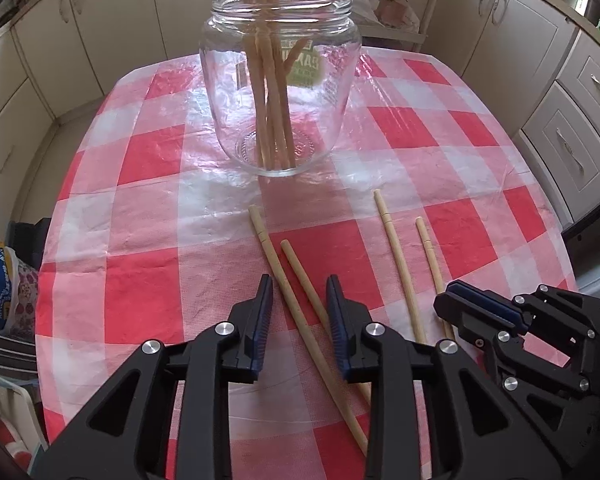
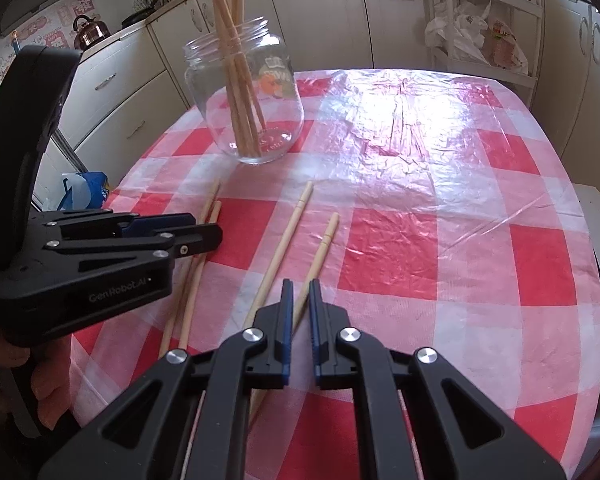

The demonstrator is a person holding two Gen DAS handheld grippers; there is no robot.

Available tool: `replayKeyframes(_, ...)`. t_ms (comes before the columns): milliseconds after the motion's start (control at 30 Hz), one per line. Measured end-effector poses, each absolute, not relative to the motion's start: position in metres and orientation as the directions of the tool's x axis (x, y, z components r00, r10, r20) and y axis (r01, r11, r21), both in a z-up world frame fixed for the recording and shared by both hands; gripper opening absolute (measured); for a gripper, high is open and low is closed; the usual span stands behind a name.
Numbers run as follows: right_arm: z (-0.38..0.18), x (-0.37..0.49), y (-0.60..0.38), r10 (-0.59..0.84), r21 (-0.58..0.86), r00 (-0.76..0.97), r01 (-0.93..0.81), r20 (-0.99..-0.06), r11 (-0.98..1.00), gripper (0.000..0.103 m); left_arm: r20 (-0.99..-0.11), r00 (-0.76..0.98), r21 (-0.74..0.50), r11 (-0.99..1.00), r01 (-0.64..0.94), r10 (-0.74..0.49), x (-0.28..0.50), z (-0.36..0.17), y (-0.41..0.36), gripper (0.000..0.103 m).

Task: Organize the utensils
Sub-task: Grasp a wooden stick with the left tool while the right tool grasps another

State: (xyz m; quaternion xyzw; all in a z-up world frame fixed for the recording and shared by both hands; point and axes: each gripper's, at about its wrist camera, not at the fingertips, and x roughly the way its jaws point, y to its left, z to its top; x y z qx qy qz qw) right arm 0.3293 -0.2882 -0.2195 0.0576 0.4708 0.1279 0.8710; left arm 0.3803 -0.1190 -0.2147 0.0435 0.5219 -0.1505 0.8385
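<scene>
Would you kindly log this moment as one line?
left gripper: open over loose chopsticks | right gripper: open | glass jar: upright, holds chopsticks

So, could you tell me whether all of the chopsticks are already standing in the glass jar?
No, four chopsticks lie flat on the checked tablecloth in front of the glass jar.

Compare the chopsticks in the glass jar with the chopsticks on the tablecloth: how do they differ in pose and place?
The chopsticks in the jar stand nearly upright; the loose chopsticks lie flat. The jarred ones bunch together inside the glass jar, tops poking above its rim; the loose four lie as two spaced pairs on the checked tablecloth, near the grippers. All look like the same pale wood.
</scene>
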Motion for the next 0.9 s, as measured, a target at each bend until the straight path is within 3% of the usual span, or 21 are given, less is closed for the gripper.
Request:
replayKeyframes(167, -0.220, 0.331, -0.292, 0.297, 0.250, 0.519, -0.161, -0.801, 0.955, 0.009, -0.884, 0.379, -0.182, 0.949, 0.258, -0.272, 0.379, -0.212, -0.100, 0.028)
replayKeyframes(467, -0.220, 0.331, -0.290, 0.284, 0.228, 0.522, -0.170, -0.804, 0.959, 0.009, -0.886, 0.413, -0.084, 0.950, 0.302, -0.210, 0.383, -0.215, -0.108, 0.029)
replayKeyframes(533, -0.219, 0.331, -0.289, 0.281, 0.222, 0.523, -0.174, -0.805, 0.959, 0.009, -0.888, 0.393, -0.103, 0.936, 0.337, -0.239, 0.385, -0.215, -0.115, 0.025)
replayKeyframes(600, -0.219, 0.331, -0.290, 0.287, 0.228, 0.520, -0.177, -0.805, 0.958, 0.008, -0.888, 0.354, -0.154, 0.915, 0.374, -0.294, 0.385, -0.215, -0.119, 0.012)
replayKeyframes(900, -0.219, 0.337, -0.288, 0.272, 0.211, 0.513, -0.175, -0.814, 0.962, 0.008, -0.911, 0.347, -0.066, 0.910, 0.410, -0.222, 0.388, -0.215, -0.125, 0.011)
